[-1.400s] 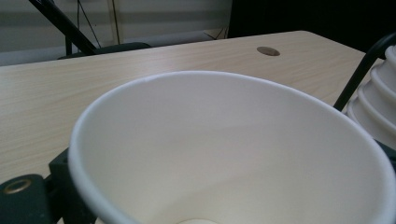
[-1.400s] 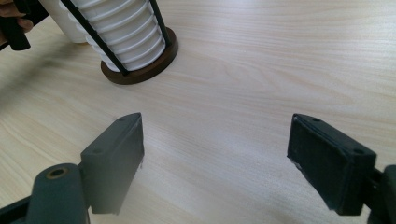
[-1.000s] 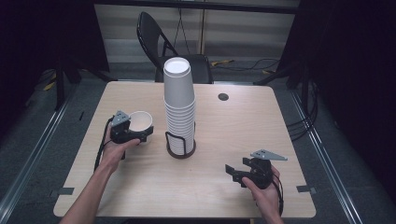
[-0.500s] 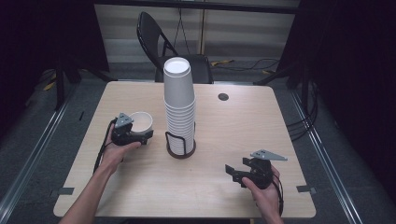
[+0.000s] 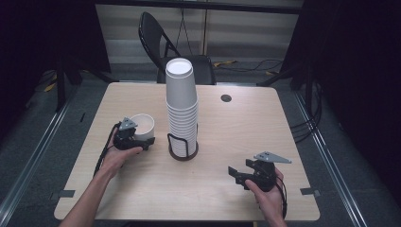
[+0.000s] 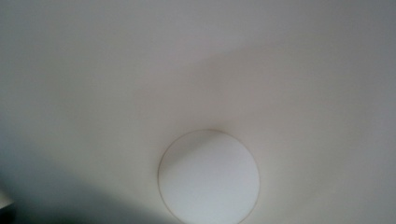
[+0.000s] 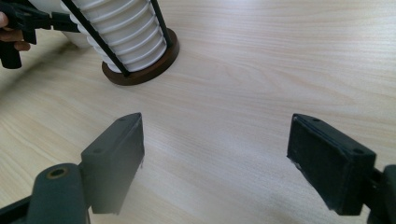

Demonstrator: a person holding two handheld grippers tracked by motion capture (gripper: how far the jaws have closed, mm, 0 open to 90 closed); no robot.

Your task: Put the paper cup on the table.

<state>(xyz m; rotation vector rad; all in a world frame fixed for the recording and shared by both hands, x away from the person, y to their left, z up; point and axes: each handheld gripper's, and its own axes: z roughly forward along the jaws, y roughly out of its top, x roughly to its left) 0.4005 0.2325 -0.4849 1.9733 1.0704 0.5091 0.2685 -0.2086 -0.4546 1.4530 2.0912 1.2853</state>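
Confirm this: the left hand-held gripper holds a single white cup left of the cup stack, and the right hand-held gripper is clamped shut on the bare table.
Not quite. The right hand-held gripper is open, jaws wide apart over bare table, as the right gripper view shows. The left hand-held gripper does hold the single white cup left of the cup stack.

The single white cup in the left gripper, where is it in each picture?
High view: the single cup sits left of the tall cup stack, mouth up, at the left gripper.
Left gripper view: you look straight into the single cup; its round bottom is low in the middle.
Right gripper view: a sliver of it may peek out at top left, too little to be sure.
Shared landmark: the cup stack, also in the right gripper view.
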